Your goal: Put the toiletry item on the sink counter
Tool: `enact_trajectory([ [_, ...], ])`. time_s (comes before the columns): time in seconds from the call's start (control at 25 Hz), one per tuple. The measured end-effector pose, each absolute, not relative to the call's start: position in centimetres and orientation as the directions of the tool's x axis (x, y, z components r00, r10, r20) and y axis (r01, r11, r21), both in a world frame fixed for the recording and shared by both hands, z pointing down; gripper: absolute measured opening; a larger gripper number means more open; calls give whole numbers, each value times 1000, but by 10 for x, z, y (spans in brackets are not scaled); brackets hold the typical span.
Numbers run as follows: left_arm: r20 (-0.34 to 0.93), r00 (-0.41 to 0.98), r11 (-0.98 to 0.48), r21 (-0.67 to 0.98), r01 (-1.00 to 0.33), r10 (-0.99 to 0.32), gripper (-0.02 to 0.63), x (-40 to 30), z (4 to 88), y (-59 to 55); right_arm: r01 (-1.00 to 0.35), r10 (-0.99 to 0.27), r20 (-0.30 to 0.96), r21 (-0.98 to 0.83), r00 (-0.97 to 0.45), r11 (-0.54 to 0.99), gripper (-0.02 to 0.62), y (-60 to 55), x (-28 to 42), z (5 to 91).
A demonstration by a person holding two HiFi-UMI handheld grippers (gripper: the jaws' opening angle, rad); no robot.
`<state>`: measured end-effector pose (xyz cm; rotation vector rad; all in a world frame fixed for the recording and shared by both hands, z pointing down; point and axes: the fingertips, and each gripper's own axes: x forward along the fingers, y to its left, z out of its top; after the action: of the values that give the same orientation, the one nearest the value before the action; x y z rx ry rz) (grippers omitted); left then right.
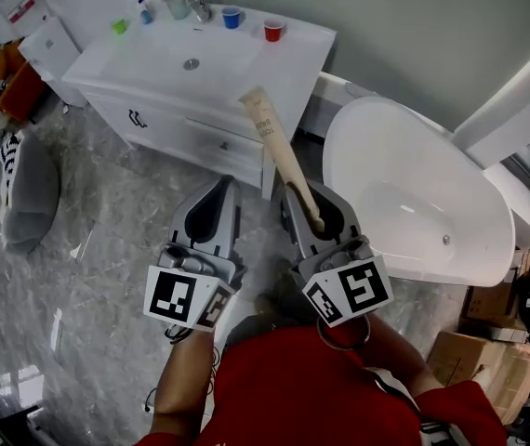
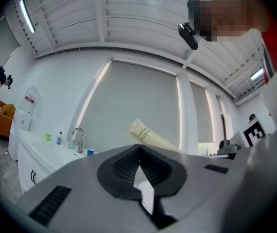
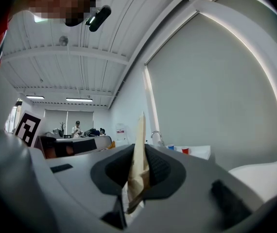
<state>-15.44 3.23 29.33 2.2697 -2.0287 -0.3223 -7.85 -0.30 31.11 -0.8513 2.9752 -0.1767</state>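
- Nearest, the grey left gripper has its fingers pressed together on nothing.
- Beside it, the fingers of the grey right gripper pinch only the bottom end of a long, flat beige toothbrush packet. It juts far past the fingertips, so this short hold may let it swing or slip.
- Well beyond the fingertips stands the white sink counter. Released early, the packet would drop to the grey marble floor.
- Farther still, a red plastic cup could be toppled by the packet's free end.
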Motion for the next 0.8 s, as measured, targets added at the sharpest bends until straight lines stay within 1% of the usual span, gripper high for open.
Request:
enact_trajectory([
  [0.28, -73, 114, -127, 192, -973, -991, 17, -173, 308, 2, -550, -554, 4, -127, -833, 826, 60, -36, -97, 323],
  [0.44, -50, 125, -132, 177, -975, -991, 17, -191, 308, -35, -561, -565, 13, -144, -825, 815, 60, -74, -115, 325],
  [0.8, -51, 156, -163, 175, -971, -986, 17, -219, 318, -106, -585, -588, 34, -166, -808, 794, 60, -139, -141, 344],
])
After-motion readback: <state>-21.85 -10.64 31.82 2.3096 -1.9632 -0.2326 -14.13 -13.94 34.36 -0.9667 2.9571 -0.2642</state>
